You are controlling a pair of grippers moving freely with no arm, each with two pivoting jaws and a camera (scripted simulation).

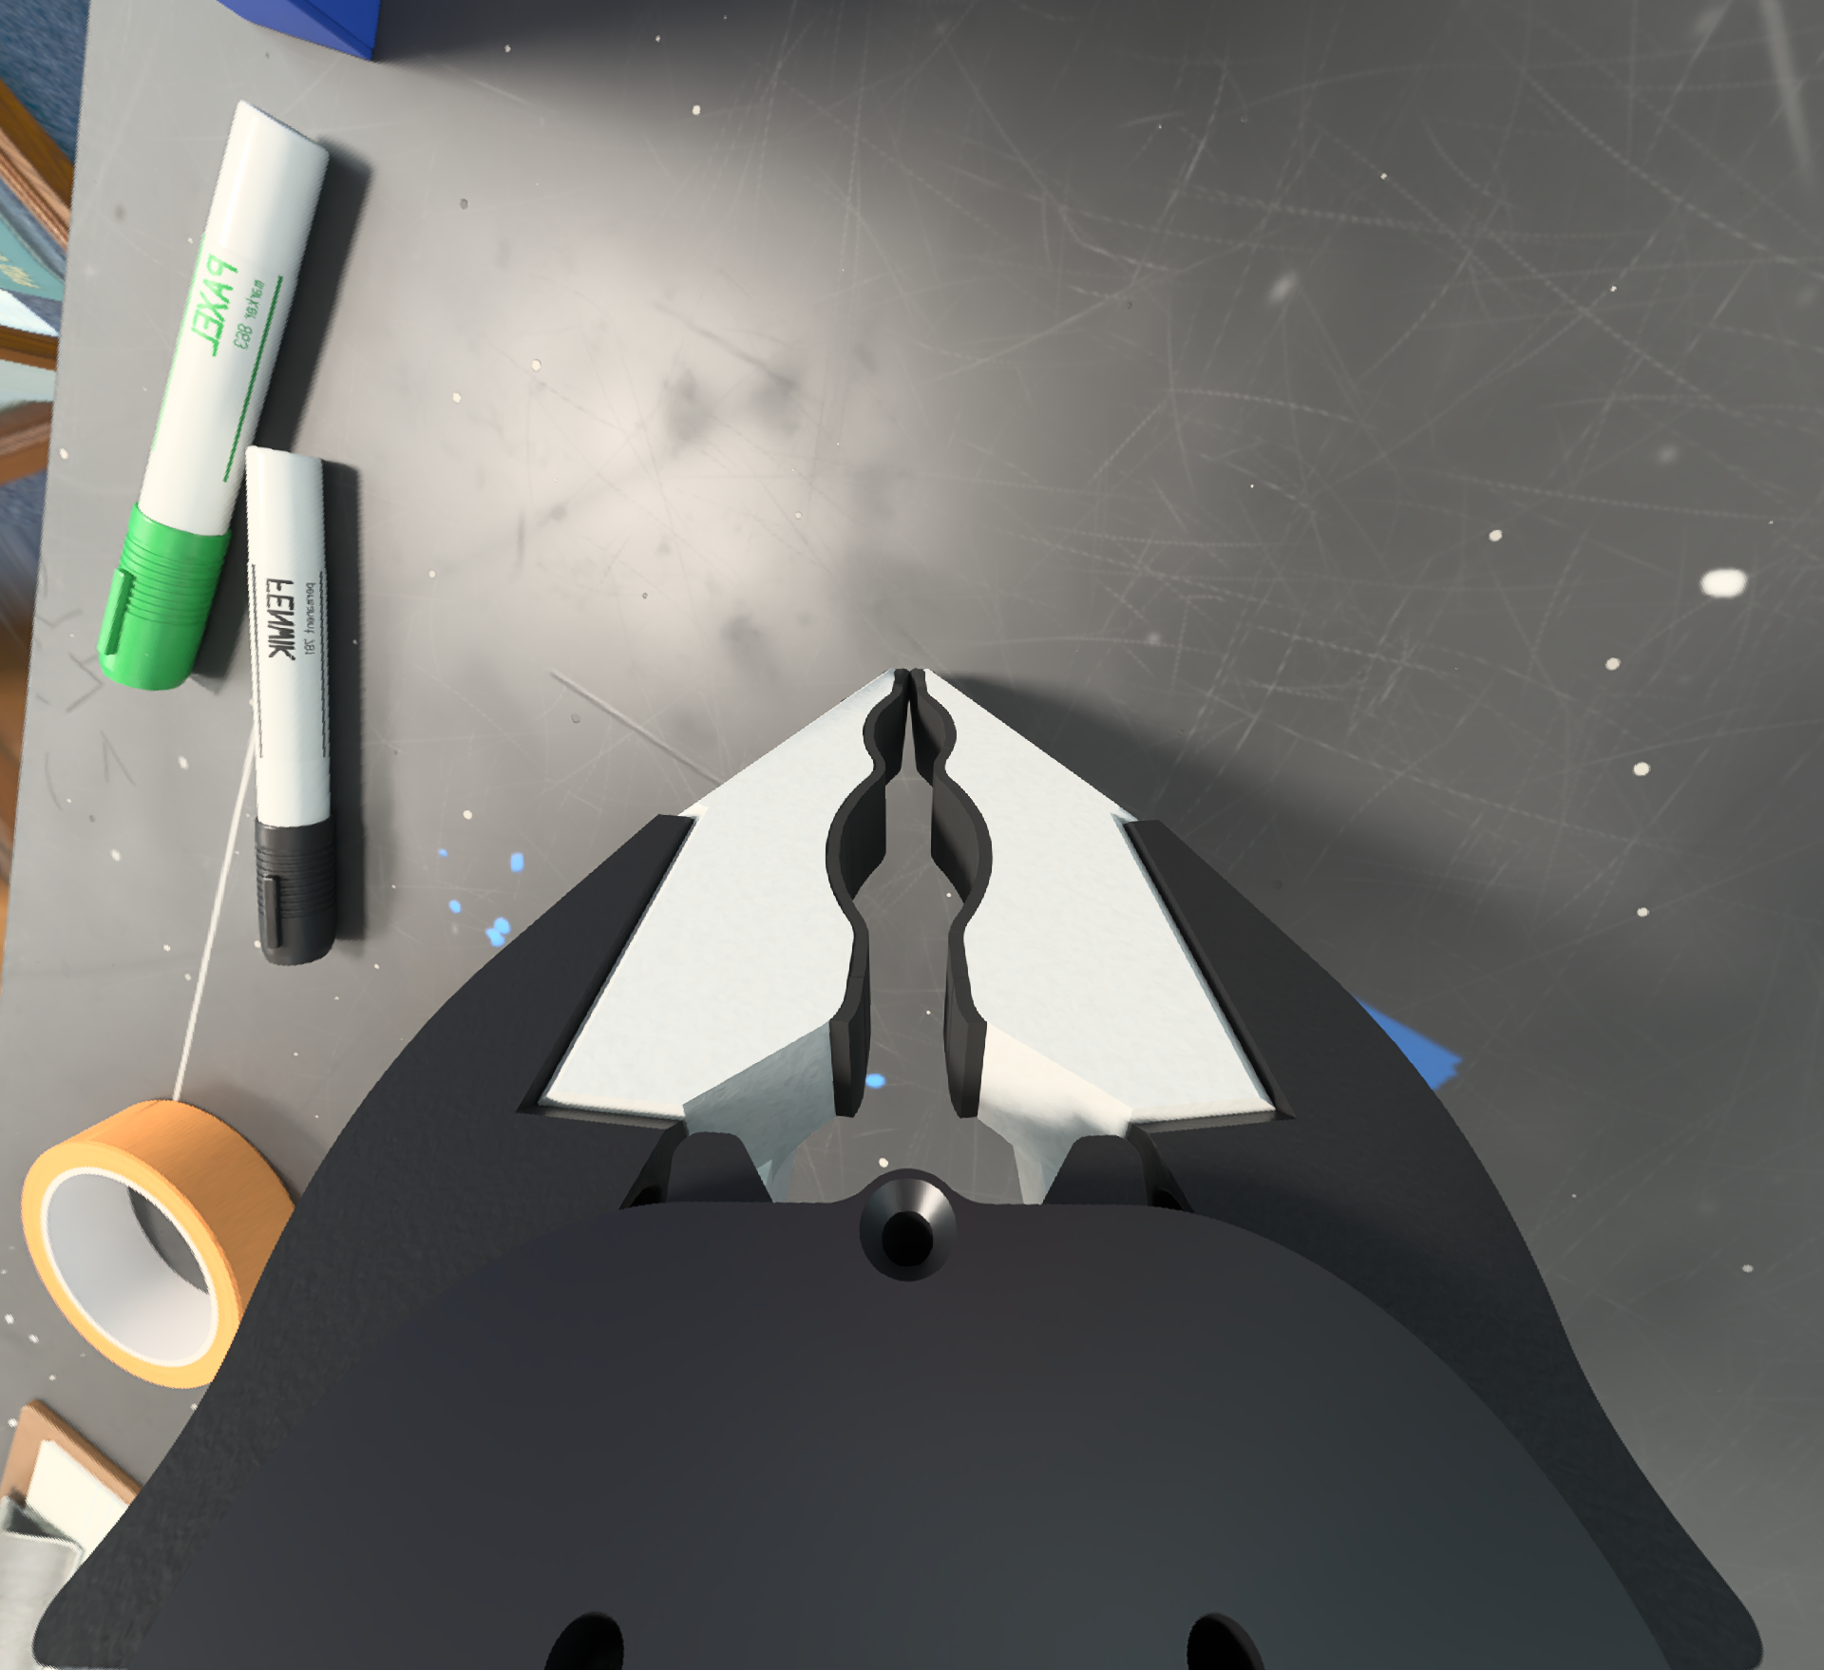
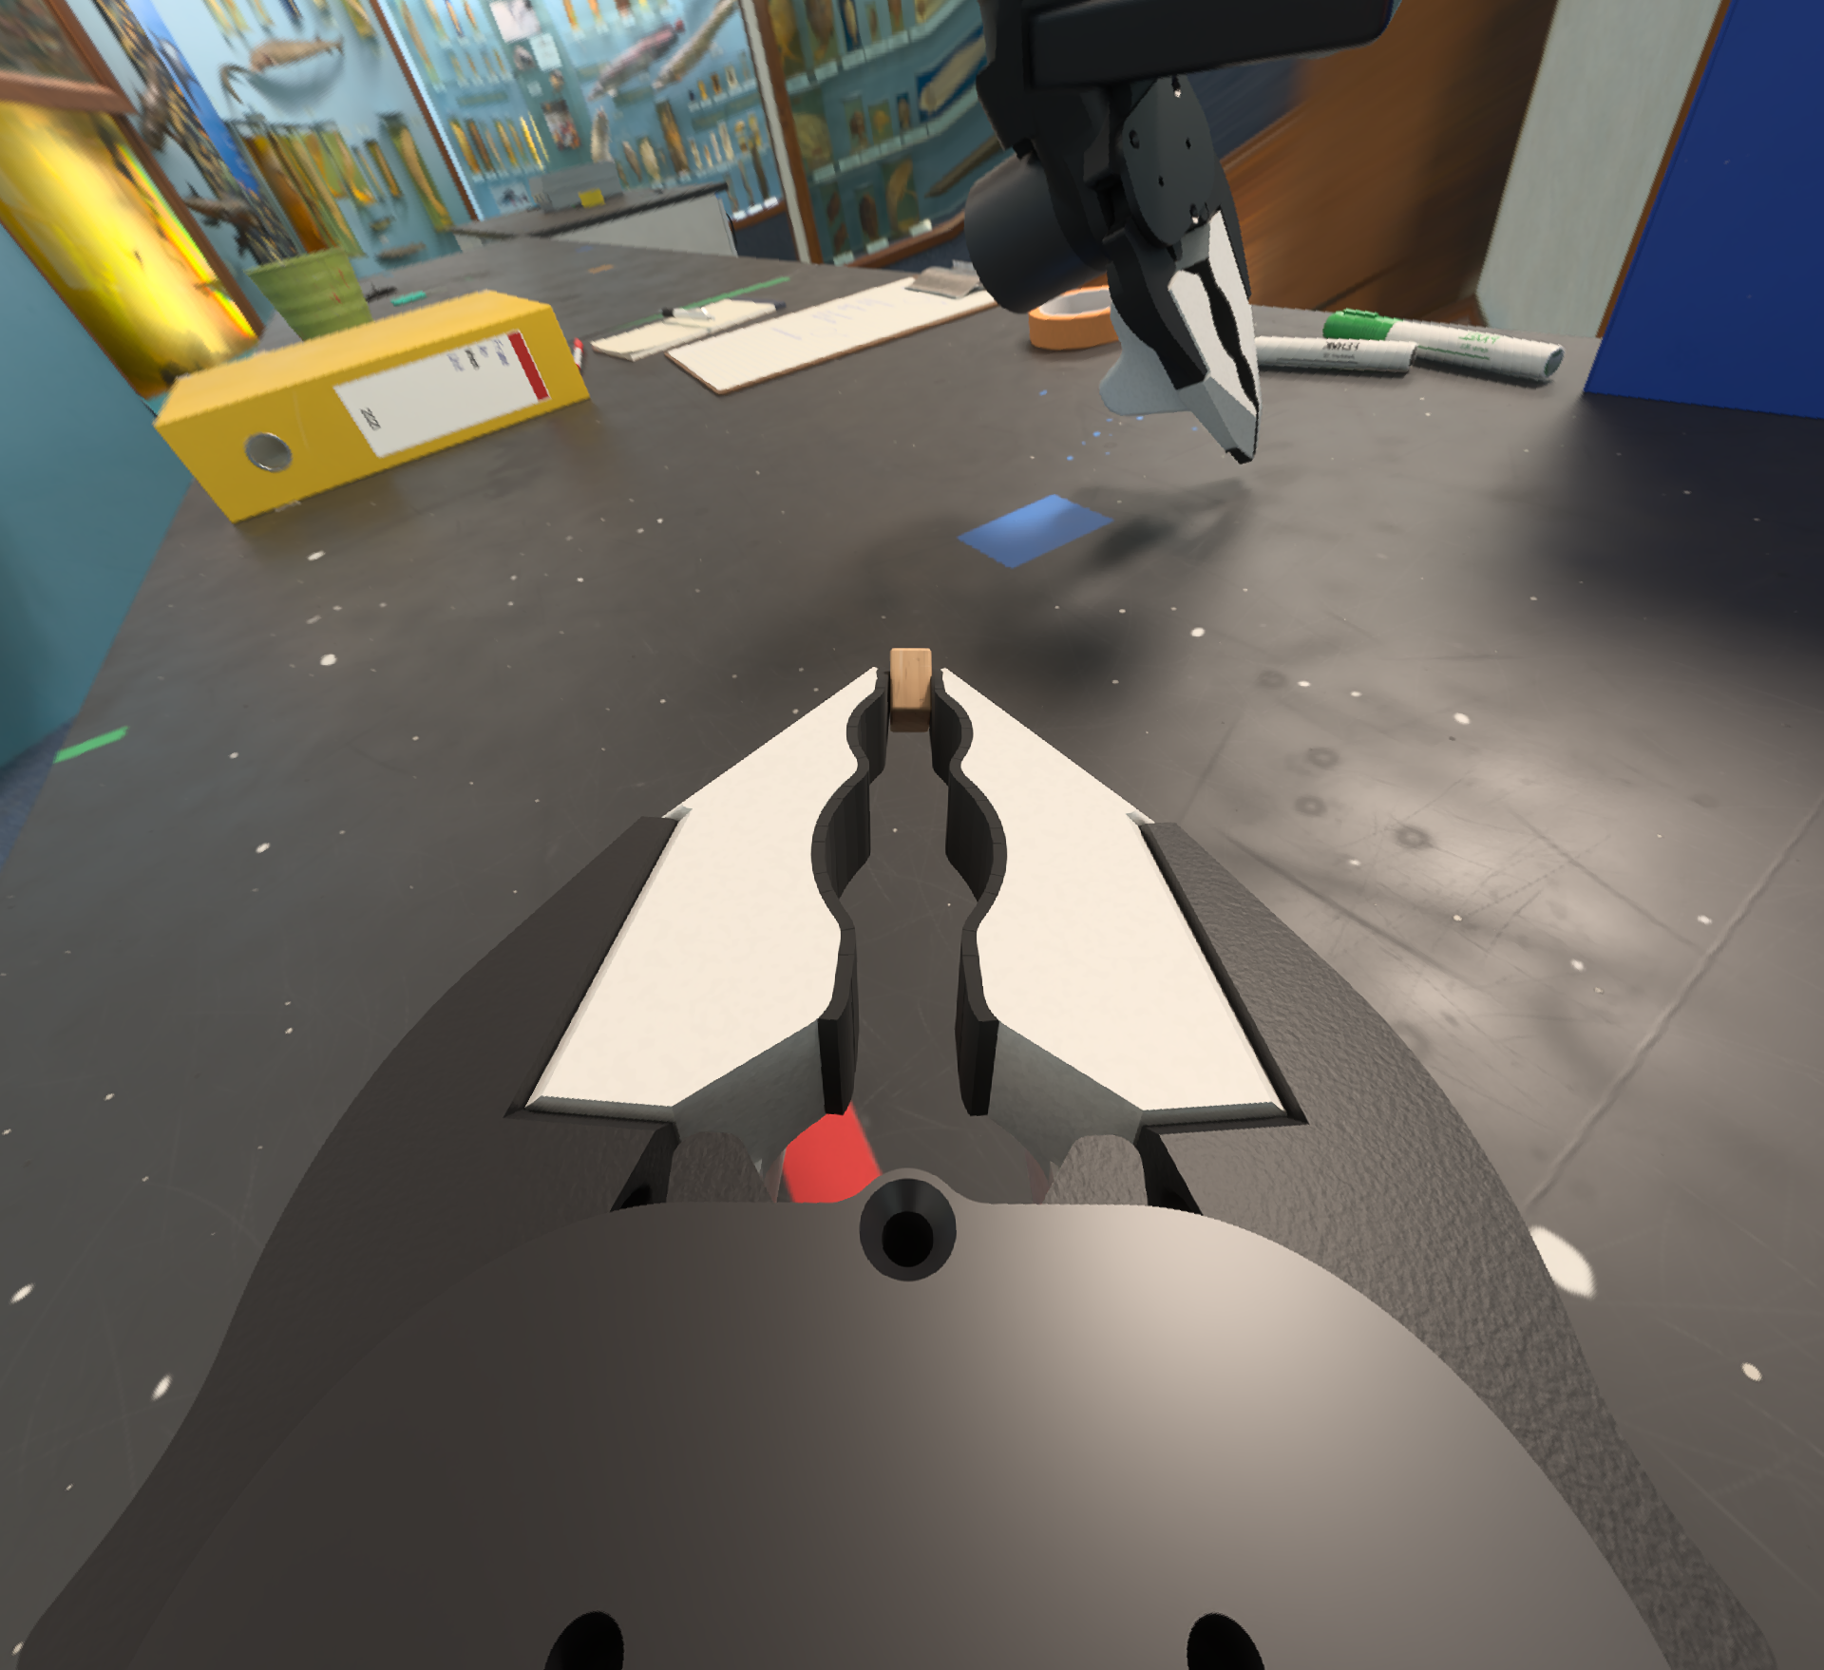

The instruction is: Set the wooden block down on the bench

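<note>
1. Right gripper fills the bottom half of its own view, and its tips are clamped on the little wooden block at frame centre. Can't really tell if the block touches the bench or hangs just above it.
2. Left gripper sits at lower centre of the left wrist view, tips pinched together with nothing between them, pointing down at the scratched grey top.
3. Same gripper also shows up at upper right of the right wrist view, hanging over a blue patch.
4. Left edge of the left wrist view: green-capped marker, black-capped marker just beside it, orange tape roll at lower left.
5. Yellow binder lies at upper left of the right wrist view, clipboard further right.
</note>
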